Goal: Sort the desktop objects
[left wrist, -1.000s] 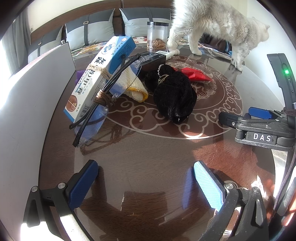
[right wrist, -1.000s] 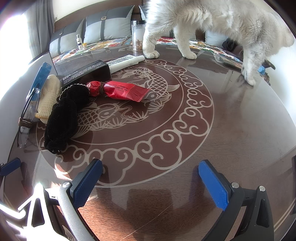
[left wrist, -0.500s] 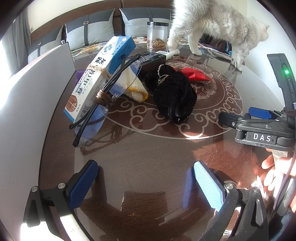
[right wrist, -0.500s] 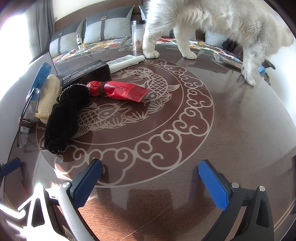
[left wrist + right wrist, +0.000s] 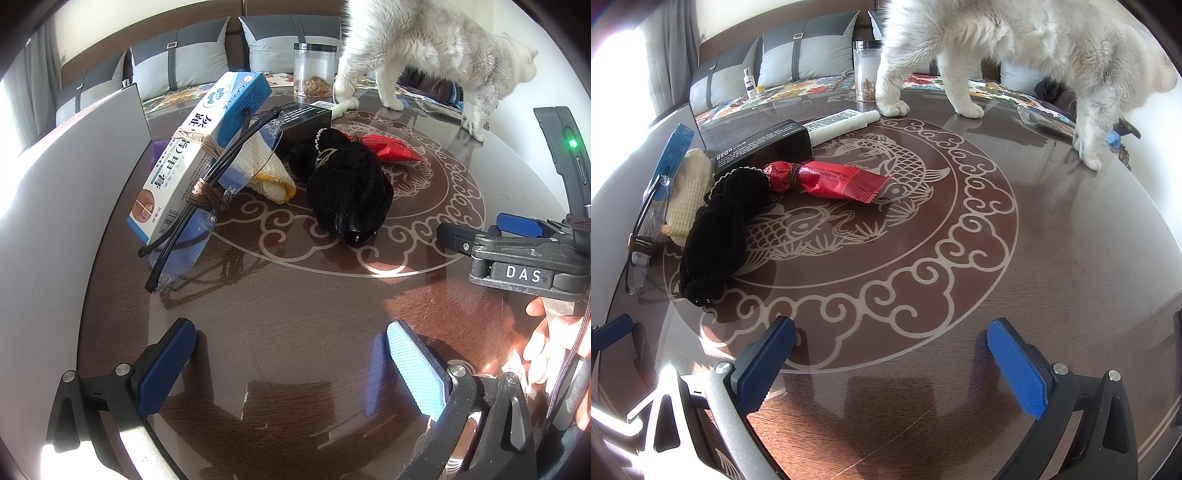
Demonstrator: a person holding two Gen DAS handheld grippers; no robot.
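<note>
A pile of objects lies on the round brown table (image 5: 295, 332). A blue and white box (image 5: 192, 147) leans against a grey bin wall (image 5: 74, 192), with glasses (image 5: 207, 192) resting on it. Beside them lie a yellow cloth (image 5: 273, 177), a black fabric bundle (image 5: 347, 192) (image 5: 716, 229), a red packet (image 5: 388, 147) (image 5: 831, 179), a black box (image 5: 757, 147) and a white tube (image 5: 842, 123). My left gripper (image 5: 288, 365) is open and empty, short of the pile. My right gripper (image 5: 890, 362) is open and empty near the table's front; it also shows in the left wrist view (image 5: 517, 254).
A white fluffy cat (image 5: 1015, 48) (image 5: 424, 48) stands on the far side of the table. A clear jar (image 5: 314, 74) stands at the back edge. A sofa with grey cushions (image 5: 805, 48) runs behind, with a small bottle (image 5: 750, 83) on it.
Both grippers and the objects stay still. A hand has come into sight at the right edge of the left wrist view. The cat shifts slightly.
</note>
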